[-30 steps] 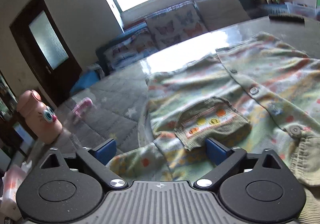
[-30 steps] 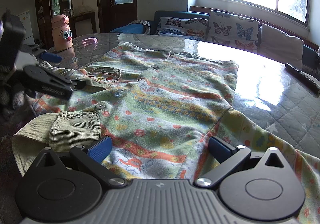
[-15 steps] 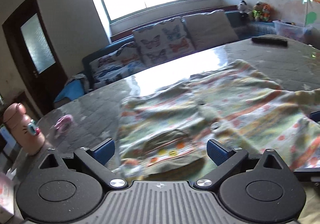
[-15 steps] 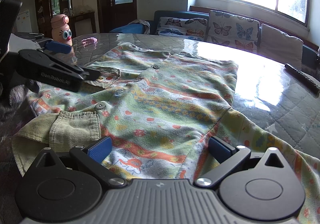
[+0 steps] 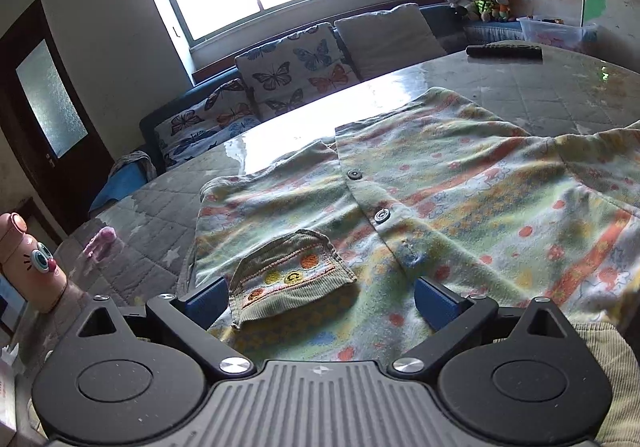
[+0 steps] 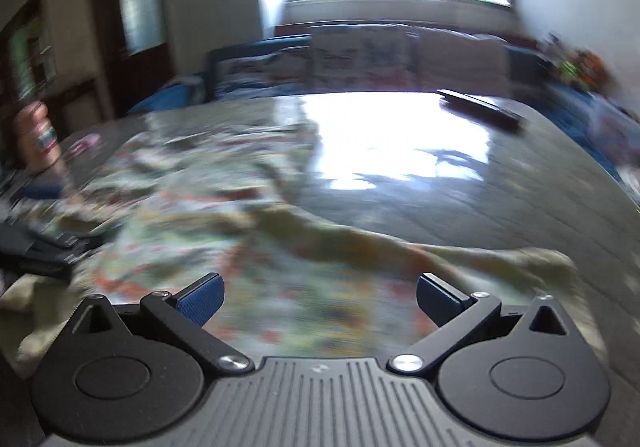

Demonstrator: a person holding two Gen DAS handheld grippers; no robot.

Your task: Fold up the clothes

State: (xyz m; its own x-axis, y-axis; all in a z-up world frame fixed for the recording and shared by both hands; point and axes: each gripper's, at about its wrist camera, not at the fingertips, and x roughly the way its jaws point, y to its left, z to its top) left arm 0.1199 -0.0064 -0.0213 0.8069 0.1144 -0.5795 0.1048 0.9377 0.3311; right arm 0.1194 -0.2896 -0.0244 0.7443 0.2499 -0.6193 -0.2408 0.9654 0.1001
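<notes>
A child's patterned button shirt (image 5: 440, 183) lies spread flat on the quilted table, with a green corduroy pocket (image 5: 292, 283) on its chest. My left gripper (image 5: 320, 301) is open and empty, low over the shirt with the pocket between its blue pads. My right gripper (image 6: 318, 297) is open and empty above the shirt (image 6: 224, 231) near its right sleeve (image 6: 460, 251). The right wrist view is blurred by motion. The left gripper (image 6: 48, 251) shows at its left edge.
A pink cartoon bottle (image 5: 28, 259) and a small pink object (image 5: 100, 241) stand on the table's left side. A black remote (image 5: 504, 51) lies at the far right edge. A sofa with butterfly cushions (image 5: 292, 75) sits behind the table (image 5: 560, 87).
My left gripper dropped back low over the pocket after swinging up. My right gripper swung right, now facing the sleeve and the window; its view blurred.
</notes>
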